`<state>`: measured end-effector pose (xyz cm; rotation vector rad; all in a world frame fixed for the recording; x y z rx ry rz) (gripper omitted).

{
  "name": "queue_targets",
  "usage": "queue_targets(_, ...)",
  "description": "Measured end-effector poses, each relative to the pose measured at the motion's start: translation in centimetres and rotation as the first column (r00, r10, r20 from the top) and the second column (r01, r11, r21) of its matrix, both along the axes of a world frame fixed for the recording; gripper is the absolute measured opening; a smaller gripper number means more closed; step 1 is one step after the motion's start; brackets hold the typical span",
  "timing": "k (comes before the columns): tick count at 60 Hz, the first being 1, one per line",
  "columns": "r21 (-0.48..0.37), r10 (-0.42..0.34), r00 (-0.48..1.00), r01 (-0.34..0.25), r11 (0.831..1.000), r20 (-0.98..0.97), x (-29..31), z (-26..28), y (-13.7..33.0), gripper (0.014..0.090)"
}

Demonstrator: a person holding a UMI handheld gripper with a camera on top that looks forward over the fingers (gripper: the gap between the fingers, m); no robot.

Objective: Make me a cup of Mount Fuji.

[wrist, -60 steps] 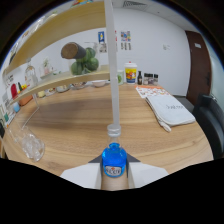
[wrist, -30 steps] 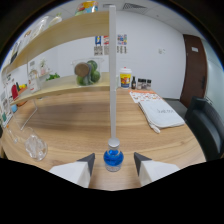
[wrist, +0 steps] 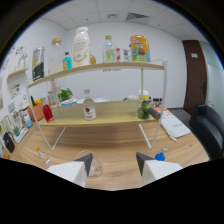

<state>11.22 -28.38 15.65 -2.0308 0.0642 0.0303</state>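
My gripper [wrist: 114,163] is open, and nothing sits between its white fingers [wrist: 79,169]. A small bottle with a blue cap [wrist: 160,156] stands on the wooden table [wrist: 120,145], just outside the right finger. A clear glass cup [wrist: 95,167] rests on the table by the inner side of the left finger, partly hidden by it. Beyond the fingers rises a two-level wooden shelf [wrist: 100,120]. Its lower board carries a clear bottle with a red label [wrist: 89,107], a red cup [wrist: 47,113] and a green item [wrist: 145,109].
On the top board are a big white bottle [wrist: 81,46], a clear bottle [wrist: 109,49] and a yellow can [wrist: 140,48]. A small bottle [wrist: 42,155] lies on the table left of the fingers. A black chair [wrist: 207,131] and papers [wrist: 175,127] are at the right.
The fingers have opened and let go of the blue-capped bottle, which now stands outside the right finger. The view has swung left to face the shelf, and the glass cup is now close.
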Motion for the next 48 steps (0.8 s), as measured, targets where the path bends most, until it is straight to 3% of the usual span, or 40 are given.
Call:
queue_targets(10,-0.035,0.03,0.999,-0.03,0.999,-0.011,-6.1,-1.1,1.3,0.0825)
queue_targets(16,-0.028,0.051,0.999,-0.052,0.998,-0.004,-8.9,1.0,2.5,0.0828)
queue_targets(28,0.094,0.068,0.998,-0.067,0.993,-0.009,-13.5,11.5,4.7,0.083)
queue_targets(40,0.219,0.078,0.997,-0.074,0.973,-0.008,-16.6,20.8,7.5,0.0828)
queue_targets(48,0.273,0.069,0.998,-0.067,0.96,0.001,-17.3,23.9,10.9,0.0826)
